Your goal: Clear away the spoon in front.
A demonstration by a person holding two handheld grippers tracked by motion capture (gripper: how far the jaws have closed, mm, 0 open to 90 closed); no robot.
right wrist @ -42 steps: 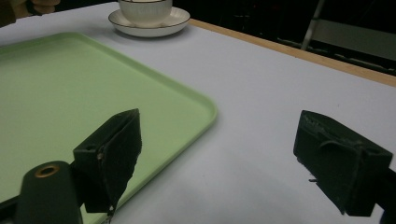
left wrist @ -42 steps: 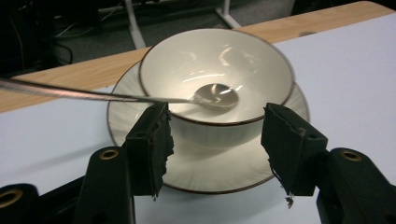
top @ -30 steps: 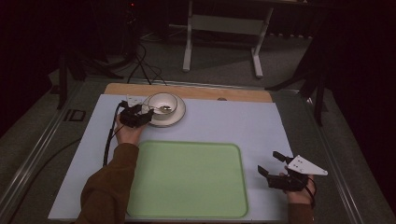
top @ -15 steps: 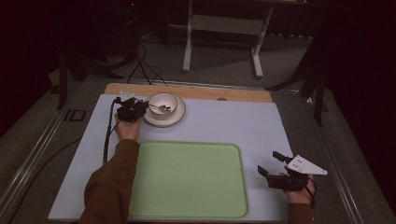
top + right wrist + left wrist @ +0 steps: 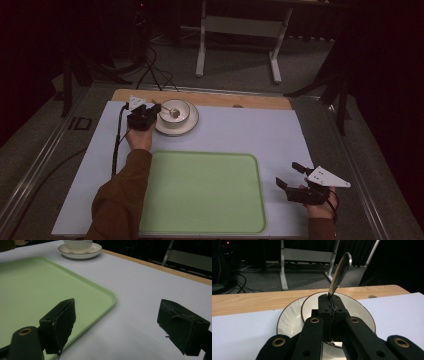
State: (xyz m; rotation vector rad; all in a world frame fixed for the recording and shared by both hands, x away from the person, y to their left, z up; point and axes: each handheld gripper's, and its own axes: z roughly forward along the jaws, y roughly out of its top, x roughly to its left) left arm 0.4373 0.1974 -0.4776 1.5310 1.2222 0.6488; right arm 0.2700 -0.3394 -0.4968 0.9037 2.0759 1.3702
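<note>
So the left gripper [image 5: 331, 305] has its fingers clamped on the spoon [image 5: 339, 272] handle, right over the bowl [image 5: 174, 112] on its saucer [image 5: 187, 127] at the counter's far edge. They've just closed, so this is the grab step. Next it probably needs a clean lift toward the green tray [image 5: 205, 192]. The right gripper [image 5: 292, 176] sits wide open, holding nothing.

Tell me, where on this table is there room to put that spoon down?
The green tray lies bare, and so does the white mat between the saucer and the right hand-held gripper. It is crowded only at the bowl, where the left hand-held gripper pinches the spoon.
</note>
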